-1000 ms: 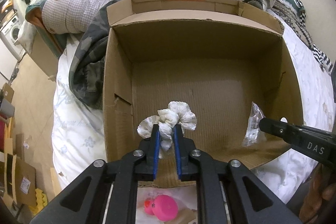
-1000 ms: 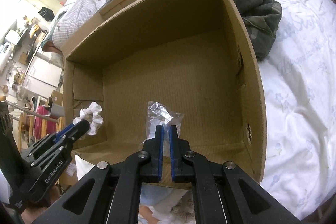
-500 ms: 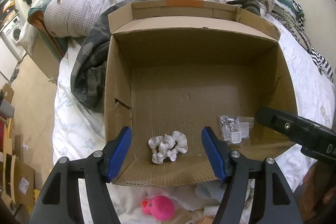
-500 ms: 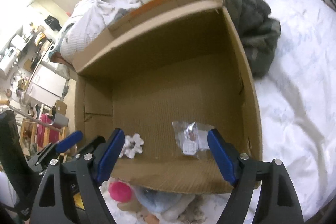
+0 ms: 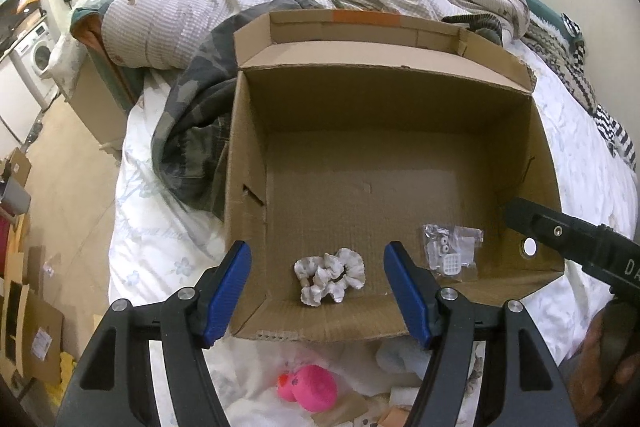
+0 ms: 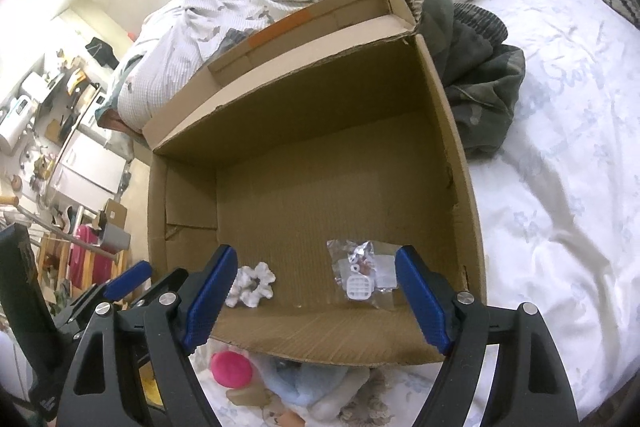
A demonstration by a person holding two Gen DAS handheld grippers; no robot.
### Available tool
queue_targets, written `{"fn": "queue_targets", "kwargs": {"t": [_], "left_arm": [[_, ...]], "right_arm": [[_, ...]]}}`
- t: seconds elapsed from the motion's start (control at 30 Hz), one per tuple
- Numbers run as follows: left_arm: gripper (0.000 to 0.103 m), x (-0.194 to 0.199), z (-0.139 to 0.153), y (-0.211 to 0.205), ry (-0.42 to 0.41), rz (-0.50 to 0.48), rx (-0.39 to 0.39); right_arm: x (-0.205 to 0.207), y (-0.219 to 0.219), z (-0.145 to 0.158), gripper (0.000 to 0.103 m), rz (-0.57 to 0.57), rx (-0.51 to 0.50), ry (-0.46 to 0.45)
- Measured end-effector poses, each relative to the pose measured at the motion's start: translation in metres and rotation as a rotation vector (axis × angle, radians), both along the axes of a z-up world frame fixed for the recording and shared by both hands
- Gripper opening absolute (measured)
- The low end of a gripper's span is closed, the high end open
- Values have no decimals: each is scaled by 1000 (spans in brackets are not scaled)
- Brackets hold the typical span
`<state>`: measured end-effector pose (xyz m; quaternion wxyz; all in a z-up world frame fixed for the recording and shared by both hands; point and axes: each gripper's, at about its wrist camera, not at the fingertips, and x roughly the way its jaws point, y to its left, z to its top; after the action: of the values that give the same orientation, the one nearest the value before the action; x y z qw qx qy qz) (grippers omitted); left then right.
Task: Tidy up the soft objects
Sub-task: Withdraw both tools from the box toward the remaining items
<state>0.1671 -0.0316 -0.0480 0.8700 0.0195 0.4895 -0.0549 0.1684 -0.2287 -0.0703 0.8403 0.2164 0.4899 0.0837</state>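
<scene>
Two things, the white scrunchie [image 5: 330,277] and the clear bag [image 5: 452,257], lie in the cardboard box [image 5: 360,99] on the bed, both our tongs [image 5: 318,293] [image 6: 316,301] apart and empty; we risk snagging its near wall reaching for the pink toy [image 5: 314,387].

A second ago the left gripper [image 5: 318,291] was pinched on the white scrunchie [image 5: 330,278] and the right gripper [image 6: 316,301] on the clear bag [image 6: 362,273], both held just above the box [image 5: 256,155] floor. Now both sets of jaws stand wide apart with nothing pressed between them, and the scrunchie and bag lie loose on the floor of the box near its front wall, apart from each other.
</scene>
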Motion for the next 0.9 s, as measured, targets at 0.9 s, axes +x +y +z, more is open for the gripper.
{"fn": "queue_targets", "kwargs": {"t": [0.9], "left_arm": [[66, -62, 24, 43, -21, 100, -33]], "right_arm": [[-62, -8, 23, 86, 36, -16, -32]]}}
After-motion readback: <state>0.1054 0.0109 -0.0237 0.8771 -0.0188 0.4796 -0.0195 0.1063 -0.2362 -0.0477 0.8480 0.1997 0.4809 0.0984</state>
